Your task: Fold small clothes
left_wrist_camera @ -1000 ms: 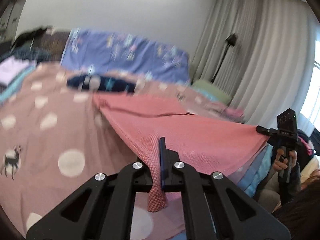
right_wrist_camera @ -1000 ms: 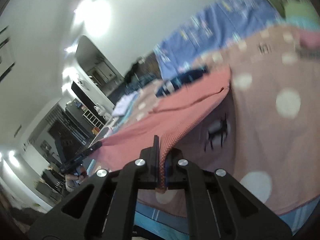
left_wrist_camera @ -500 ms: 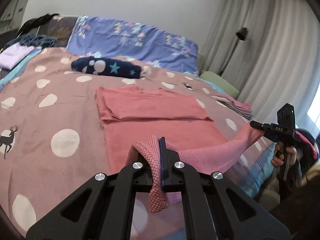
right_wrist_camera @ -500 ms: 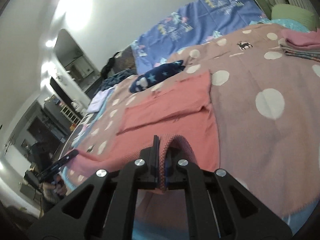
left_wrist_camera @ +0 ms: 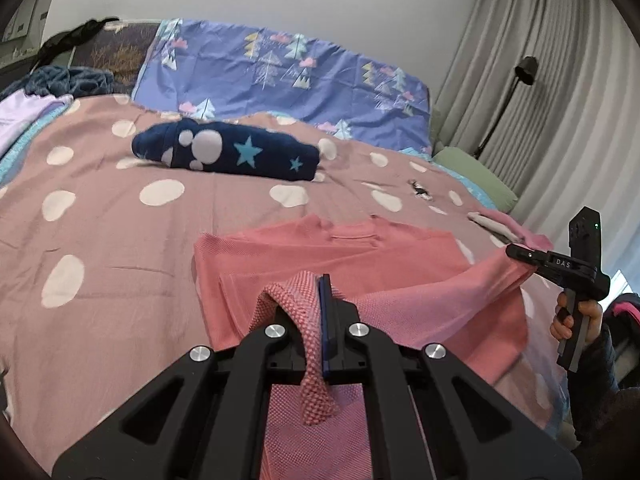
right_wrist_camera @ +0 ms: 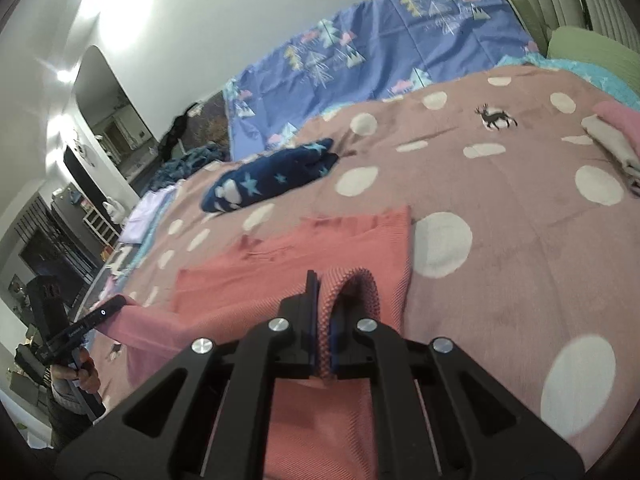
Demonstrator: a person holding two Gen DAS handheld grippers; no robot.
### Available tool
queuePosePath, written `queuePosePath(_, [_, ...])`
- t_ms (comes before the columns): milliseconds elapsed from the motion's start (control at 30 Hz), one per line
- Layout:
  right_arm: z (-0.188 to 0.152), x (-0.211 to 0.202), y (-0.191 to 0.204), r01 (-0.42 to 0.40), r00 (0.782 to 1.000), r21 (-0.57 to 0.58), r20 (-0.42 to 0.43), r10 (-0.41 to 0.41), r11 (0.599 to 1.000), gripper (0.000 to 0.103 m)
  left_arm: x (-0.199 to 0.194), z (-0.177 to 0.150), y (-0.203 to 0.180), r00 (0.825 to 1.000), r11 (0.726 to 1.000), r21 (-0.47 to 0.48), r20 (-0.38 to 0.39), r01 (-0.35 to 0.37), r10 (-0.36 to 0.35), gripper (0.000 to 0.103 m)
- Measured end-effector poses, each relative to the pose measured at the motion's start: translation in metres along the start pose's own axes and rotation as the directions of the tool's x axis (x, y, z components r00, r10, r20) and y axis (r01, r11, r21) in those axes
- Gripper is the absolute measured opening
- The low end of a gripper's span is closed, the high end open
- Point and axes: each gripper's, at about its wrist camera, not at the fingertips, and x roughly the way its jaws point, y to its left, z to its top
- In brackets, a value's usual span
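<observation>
In the left wrist view, the left gripper (left_wrist_camera: 323, 280) has its black jaws pressed together on a corner of the coral-pink knitted garment (left_wrist_camera: 332, 256), a bunched loop of the fabric rising on the left of the jaws and a short tail hanging down between the arms. Ahead of the jaws the garment lies partly folded on the dusty-pink bedspread with white dots (left_wrist_camera: 100, 216); its near edge is lifted off the bed and stretches from the jaws off to the right, where the right gripper (left_wrist_camera: 516, 251) pinches its other corner, held by a hand (left_wrist_camera: 576, 314). Further ahead of the jaws lies a navy fleece bundle with stars and white spots (left_wrist_camera: 228, 154), and behind it a blue pillowcase printed with trees (left_wrist_camera: 280, 68). In the right wrist view, the right gripper (right_wrist_camera: 318, 280) is likewise clamped shut on a garment (right_wrist_camera: 304, 248) corner, with a loop of cloth arching just right of the jaws. The folded part lies flat on the bedspread (right_wrist_camera: 500, 184) directly ahead, and the raised edge runs left to the left gripper (right_wrist_camera: 116, 303). The navy bundle (right_wrist_camera: 268, 178) lies ahead and to the left.
</observation>
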Motion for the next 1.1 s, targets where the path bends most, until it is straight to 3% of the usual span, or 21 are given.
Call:
queuePosePath(200, [0.0,0.052,-0.026,0.031,0.997,0.032,-0.076,-0.028,0.999,0.005,0.057,-0.007,0.025,0.993,0.998,-0.007,-0.104,-0.061,0.06,0.003])
queuePosePath(367, [-0.008,0.069,-0.034,0.039,0.993,0.026,-0.115,-0.036,0.999,0.009,0.07,-0.018,0.033,0.987,0.997,-0.015,-0.143,-0.07,0.068,0.005])
queuePosePath(467, [-0.01,0.061,-0.032,0.026,0.992,0.013,-0.124,-0.024,1.0,0.018,0.066,-0.019,0.032,0.988,0.997,-0.014,-0.136,-0.072,0.07,0.016])
queuePosePath(500, [-0.011,0.056,-0.031,0.019,0.992,0.006,-0.126,-0.018,1.0,0.024,0.06,-0.02,0.031,0.99,0.998,-0.014,-0.126,-0.068,0.065,0.027])
queuePosePath(567, [-0.016,0.043,-0.027,0.008,0.992,-0.019,-0.126,-0.01,1.0,0.029,0.047,-0.023,0.027,0.993,0.999,-0.014,-0.113,-0.04,0.038,0.03])
queuePosePath(667, [-0.025,0.03,-0.019,0.003,0.99,-0.072,-0.138,-0.013,0.997,0.027,0.032,-0.031,0.018,0.991,1.0,0.004,-0.132,0.016,-0.016,0.027])
queuePosePath(733, [-0.027,0.035,-0.013,-0.003,0.986,-0.105,-0.166,-0.015,0.994,0.009,0.036,-0.033,0.018,0.985,0.999,-0.017,-0.165,0.042,-0.045,0.003])
queuePosePath(767, [-0.026,0.04,-0.012,-0.007,0.984,-0.101,-0.176,-0.011,0.995,0.004,0.04,-0.03,0.019,0.984,0.998,-0.032,-0.17,0.047,-0.051,0.003])
queuePosePath(900, [0.006,0.055,-0.021,-0.06,0.994,0.05,-0.093,0.064,0.997,0.003,0.052,0.0,0.028,0.996,0.996,-0.091,-0.082,0.02,-0.028,0.003])
queuePosePath(1000, [0.03,0.066,-0.034,-0.031,0.998,0.135,-0.045,0.037,0.99,0.01,0.06,0.027,0.046,0.999,0.987,-0.153,0.014,-0.045,0.047,0.003])
queuePosePath(1067, [0.036,0.069,-0.037,0.005,0.998,0.145,-0.055,0.003,0.989,0.018,0.064,0.034,0.055,0.995,0.979,-0.184,0.017,-0.09,0.095,0.009])
queuePosePath(1100, [0.036,0.067,-0.036,-0.004,0.998,0.138,-0.059,0.012,0.99,0.027,0.064,0.033,0.057,0.996,0.979,-0.184,0.015,-0.089,0.093,0.02])
